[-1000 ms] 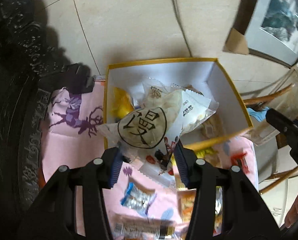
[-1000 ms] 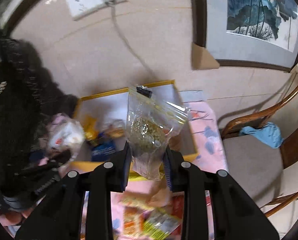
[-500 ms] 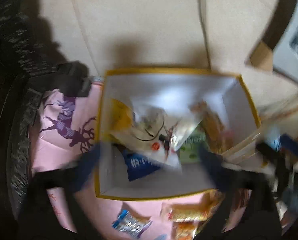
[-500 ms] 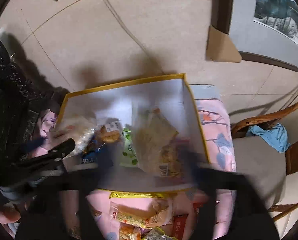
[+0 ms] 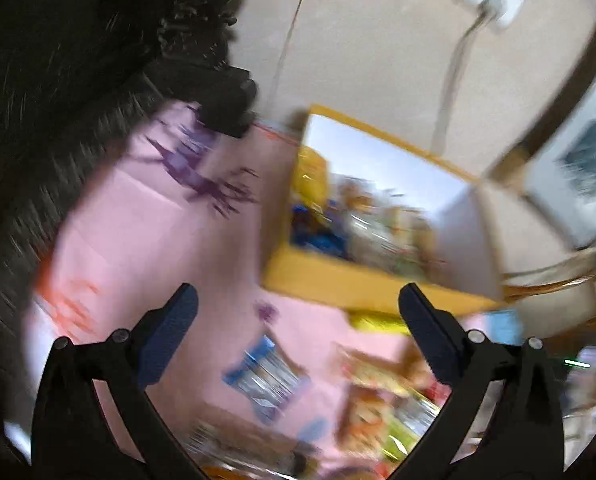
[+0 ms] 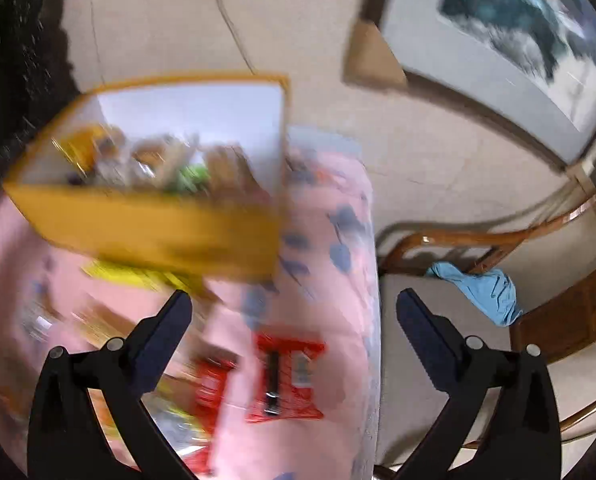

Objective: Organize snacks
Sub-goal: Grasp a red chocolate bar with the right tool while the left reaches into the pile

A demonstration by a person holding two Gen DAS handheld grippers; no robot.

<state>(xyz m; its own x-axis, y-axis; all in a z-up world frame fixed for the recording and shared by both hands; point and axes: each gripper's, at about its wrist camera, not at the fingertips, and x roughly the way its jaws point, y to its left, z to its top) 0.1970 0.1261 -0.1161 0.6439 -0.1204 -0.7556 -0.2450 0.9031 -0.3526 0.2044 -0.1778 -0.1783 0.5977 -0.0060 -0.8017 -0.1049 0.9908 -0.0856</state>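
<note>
Both claws are spread wide with nothing in them. My left gripper [image 5: 298, 312] hangs over the pink cloth [image 5: 137, 232], with a blue snack packet [image 5: 265, 376] just below it. My right gripper [image 6: 291, 312] is above a red packet [image 6: 285, 376]. The yellow box [image 6: 157, 232], holding a blurry pile of snacks [image 6: 157, 168], sits just past both.
</note>
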